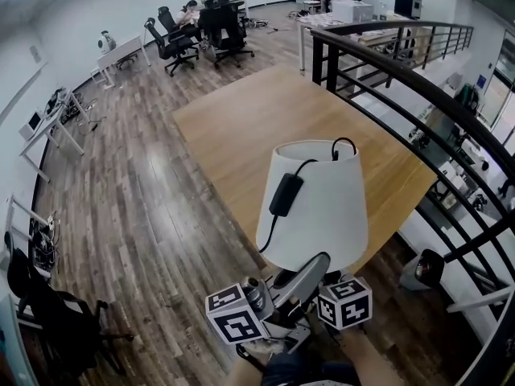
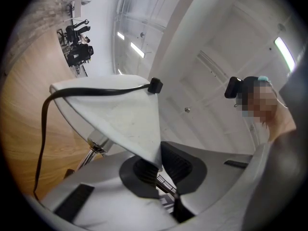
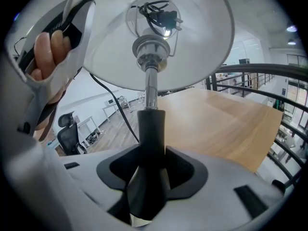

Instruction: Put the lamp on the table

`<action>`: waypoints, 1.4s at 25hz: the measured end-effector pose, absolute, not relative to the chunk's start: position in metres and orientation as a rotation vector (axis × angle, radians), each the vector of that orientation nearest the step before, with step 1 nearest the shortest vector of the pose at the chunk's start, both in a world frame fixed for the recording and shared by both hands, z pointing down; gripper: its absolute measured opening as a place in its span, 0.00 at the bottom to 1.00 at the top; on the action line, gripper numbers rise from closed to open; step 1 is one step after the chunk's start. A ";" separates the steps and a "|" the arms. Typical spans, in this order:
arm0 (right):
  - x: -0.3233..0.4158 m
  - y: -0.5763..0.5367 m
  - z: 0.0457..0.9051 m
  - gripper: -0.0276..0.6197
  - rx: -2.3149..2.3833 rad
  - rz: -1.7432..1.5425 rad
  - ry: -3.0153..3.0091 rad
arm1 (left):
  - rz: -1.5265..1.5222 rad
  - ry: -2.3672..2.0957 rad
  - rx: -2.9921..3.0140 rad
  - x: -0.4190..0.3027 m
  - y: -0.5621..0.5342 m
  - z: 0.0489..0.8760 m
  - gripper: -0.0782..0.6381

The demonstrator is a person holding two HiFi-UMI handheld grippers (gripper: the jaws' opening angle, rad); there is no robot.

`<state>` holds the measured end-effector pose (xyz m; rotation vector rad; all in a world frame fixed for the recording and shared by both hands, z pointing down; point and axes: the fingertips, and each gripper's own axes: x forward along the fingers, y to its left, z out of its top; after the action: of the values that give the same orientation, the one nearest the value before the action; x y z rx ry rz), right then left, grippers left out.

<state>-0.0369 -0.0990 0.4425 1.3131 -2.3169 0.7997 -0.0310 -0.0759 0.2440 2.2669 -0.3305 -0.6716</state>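
Note:
The lamp's white shade [image 1: 318, 203] hangs over the near corner of the light wooden table [image 1: 257, 111]. A black cord with an adapter [image 1: 286, 194] trails down the shade's side. My left gripper [image 2: 159, 165] is shut on the shade's lower rim [image 2: 120, 114], and the cord [image 2: 96, 91] runs across the shade's top. My right gripper [image 3: 151, 165] is shut on the lamp's black stem [image 3: 151, 129], under the shade's open underside [image 3: 154, 37] and metal socket [image 3: 150, 49]. In the head view the lamp's base is hidden below the shade.
A black metal railing [image 1: 402, 79] runs along the table's right side, with a drop beyond it. Office chairs [image 1: 173, 43] and desks stand at the far end of the plank floor [image 1: 121, 215]. A dark chair [image 1: 56, 312] is at the lower left.

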 end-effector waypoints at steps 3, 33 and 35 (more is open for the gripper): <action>-0.038 -0.124 0.442 0.32 1.333 0.801 -2.306 | -0.658 -0.309 2.268 -0.033 -0.101 0.243 0.13; 0.007 -0.244 0.467 0.32 1.334 0.830 -2.252 | -0.632 -0.287 2.221 0.010 -0.224 0.267 0.13; 0.012 -0.257 0.471 0.32 1.319 0.835 -2.262 | -0.630 -0.301 2.225 0.017 -0.236 0.270 0.13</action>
<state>0.0121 -0.2569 0.4707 1.3187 -2.2616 0.8348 0.0174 -0.2361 0.2700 2.2246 -0.3013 -0.6296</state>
